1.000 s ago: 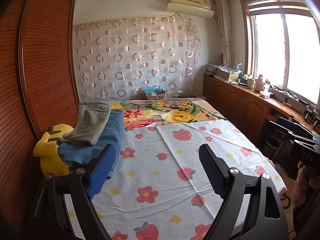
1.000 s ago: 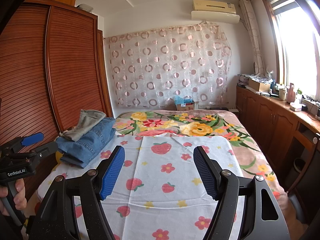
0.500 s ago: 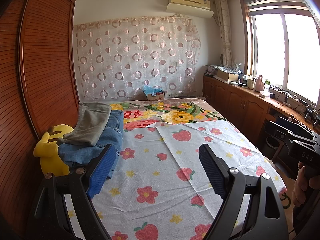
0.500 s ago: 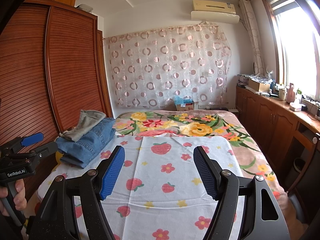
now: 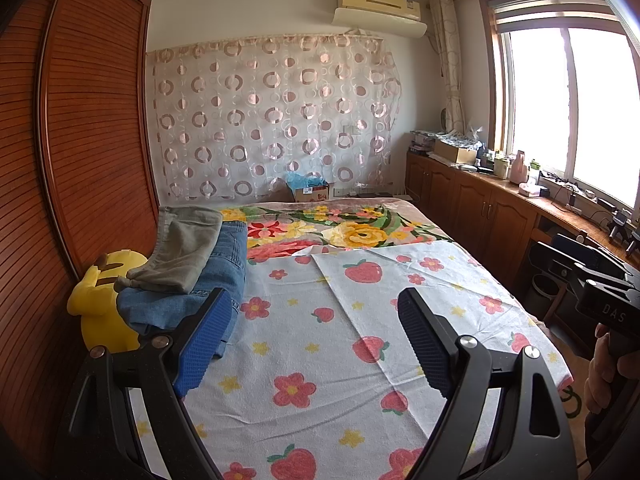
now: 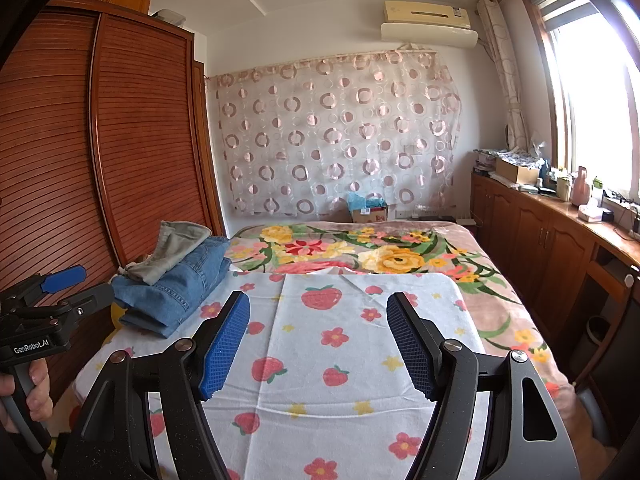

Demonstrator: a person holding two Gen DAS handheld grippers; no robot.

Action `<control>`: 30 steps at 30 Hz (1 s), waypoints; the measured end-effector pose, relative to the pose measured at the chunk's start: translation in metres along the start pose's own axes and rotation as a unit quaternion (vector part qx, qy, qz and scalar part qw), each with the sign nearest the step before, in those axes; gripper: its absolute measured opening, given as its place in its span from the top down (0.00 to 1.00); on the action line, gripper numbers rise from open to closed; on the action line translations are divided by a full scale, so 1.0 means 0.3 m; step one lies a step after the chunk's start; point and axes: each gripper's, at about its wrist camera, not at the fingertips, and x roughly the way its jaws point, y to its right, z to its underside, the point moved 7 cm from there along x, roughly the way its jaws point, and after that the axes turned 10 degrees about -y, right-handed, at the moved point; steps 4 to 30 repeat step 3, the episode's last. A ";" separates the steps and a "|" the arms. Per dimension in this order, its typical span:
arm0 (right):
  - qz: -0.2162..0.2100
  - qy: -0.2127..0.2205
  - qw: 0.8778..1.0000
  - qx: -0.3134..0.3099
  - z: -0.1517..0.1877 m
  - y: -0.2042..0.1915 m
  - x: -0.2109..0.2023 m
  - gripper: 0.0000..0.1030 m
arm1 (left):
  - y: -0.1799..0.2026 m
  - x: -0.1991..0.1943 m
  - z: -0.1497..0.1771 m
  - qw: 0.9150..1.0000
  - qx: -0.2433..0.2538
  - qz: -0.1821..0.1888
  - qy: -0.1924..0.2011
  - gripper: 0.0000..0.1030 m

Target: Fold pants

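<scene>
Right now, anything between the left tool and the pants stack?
Nothing visible. The left tool is open and empty over the strawberry sheet; the grey pants lie atop the blue jeans just beyond its left finger, with only sheet between.

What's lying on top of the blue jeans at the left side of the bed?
A folded grey pair of pants lies on the folded blue jeans. Anything between or beneath them is covered. A yellow plush toy sits beside the stack.
</scene>
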 end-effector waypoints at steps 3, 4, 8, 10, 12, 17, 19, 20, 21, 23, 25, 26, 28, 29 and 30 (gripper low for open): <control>0.000 0.000 1.000 0.001 0.000 0.000 0.000 0.29 | 0.000 0.001 0.001 1.000 0.000 0.000 0.000 0.17; 0.000 0.000 1.000 0.001 0.000 0.000 0.000 0.29 | 0.000 0.001 0.001 1.000 0.000 0.000 0.000 0.17; 0.000 0.000 1.000 0.001 0.000 0.000 0.000 0.29 | 0.000 0.001 0.001 1.000 0.000 0.000 0.000 0.17; 0.000 0.000 1.000 0.001 0.000 0.000 0.000 0.29 | 0.000 0.001 0.001 1.000 0.000 0.000 0.000 0.17; 0.000 0.000 1.000 0.001 0.000 0.000 0.000 0.29 | 0.000 0.001 0.001 1.000 0.000 0.000 0.000 0.17; 0.000 0.000 1.000 0.001 0.000 0.000 0.000 0.29 | 0.000 0.001 0.001 1.000 0.000 0.000 0.000 0.17; 0.000 0.000 1.000 0.001 0.000 0.000 0.000 0.29 | 0.000 0.001 0.001 1.000 0.000 0.000 0.000 0.17; 0.000 0.000 1.000 0.001 0.000 0.000 0.000 0.29 | 0.000 0.001 0.001 1.000 0.000 0.000 0.000 0.17; 0.000 0.000 1.000 0.001 0.000 0.000 0.000 0.29 | 0.000 0.001 0.001 1.000 0.000 0.000 0.000 0.17; 0.000 0.000 1.000 0.001 0.000 0.000 0.000 0.29 | 0.000 0.001 0.001 1.000 0.000 0.000 0.000 0.17; 0.000 0.000 1.000 0.001 0.000 0.000 0.000 0.29 | 0.000 0.001 0.001 1.000 0.000 0.000 0.000 0.17; 0.000 0.000 1.000 0.001 0.000 0.000 0.000 0.29 | 0.000 0.001 0.001 1.000 0.000 0.000 0.000 0.17; 0.000 0.000 1.000 0.001 0.000 0.000 0.000 0.29 | 0.000 0.001 0.001 1.000 0.000 0.000 0.000 0.17; 0.000 0.000 1.000 0.001 0.000 0.000 0.000 0.29 | 0.000 0.001 0.001 1.000 0.000 0.000 0.000 0.17; 0.000 0.000 1.000 0.001 0.000 0.000 0.000 0.29 | 0.000 0.001 0.001 1.000 0.000 0.000 0.000 0.17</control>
